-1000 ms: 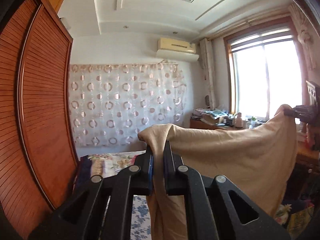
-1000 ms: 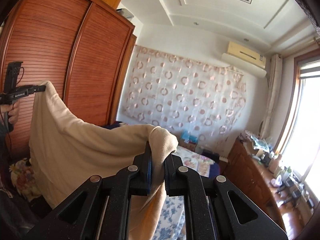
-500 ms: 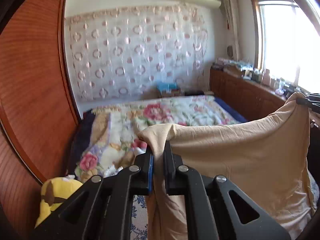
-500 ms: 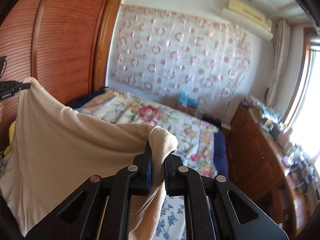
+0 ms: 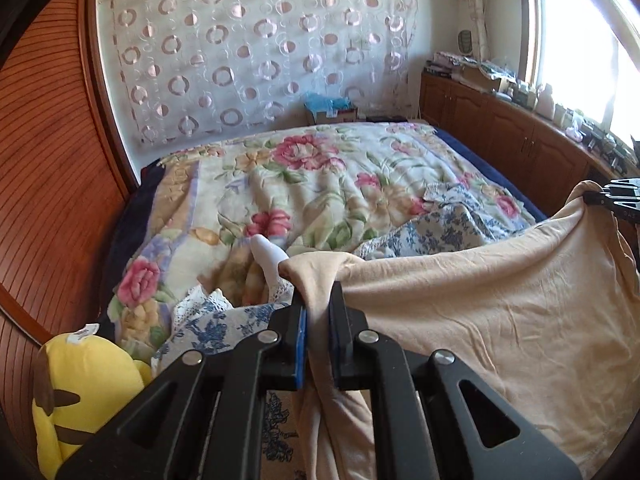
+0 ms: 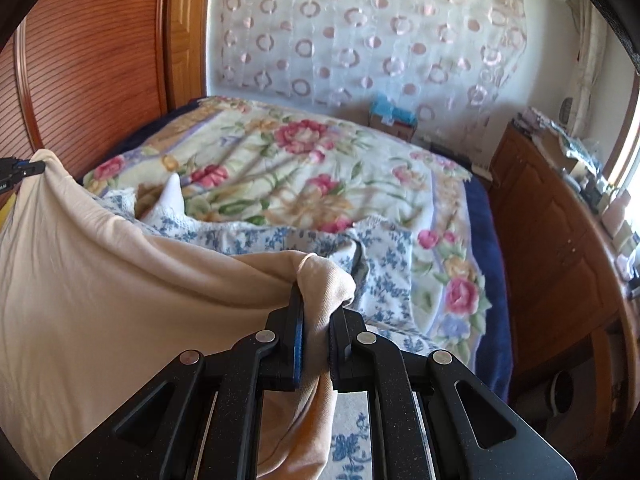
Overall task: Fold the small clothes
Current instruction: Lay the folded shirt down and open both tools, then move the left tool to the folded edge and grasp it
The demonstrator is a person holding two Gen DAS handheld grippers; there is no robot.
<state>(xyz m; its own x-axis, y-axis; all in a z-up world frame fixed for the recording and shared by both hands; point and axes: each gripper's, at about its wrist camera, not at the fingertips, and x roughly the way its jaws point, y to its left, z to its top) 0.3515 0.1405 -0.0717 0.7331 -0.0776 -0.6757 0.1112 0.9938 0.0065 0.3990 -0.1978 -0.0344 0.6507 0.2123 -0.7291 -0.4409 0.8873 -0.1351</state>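
A beige garment (image 5: 480, 312) hangs stretched between my two grippers above the bed. My left gripper (image 5: 318, 312) is shut on one bunched corner of it. My right gripper (image 6: 316, 312) is shut on the other corner of the beige garment (image 6: 100, 280). The right gripper also shows in the left wrist view (image 5: 612, 196) at the far right edge, and the left gripper shows in the right wrist view (image 6: 20, 170) at the far left. The cloth sags between them and its lower part hangs down out of sight.
A bed with a floral blanket (image 5: 320, 176) lies below. On it lie a blue-flowered white cloth (image 6: 280, 240) and a white sock (image 5: 268, 258). A yellow plush toy (image 5: 80, 392) sits at the left, a wooden wardrobe (image 6: 88, 60) beyond, wooden cabinets (image 5: 500, 124) at the right.
Both grippers have tilted and come down from facing the ceiling and wall to facing the bed, still holding the beige garment stretched between them.
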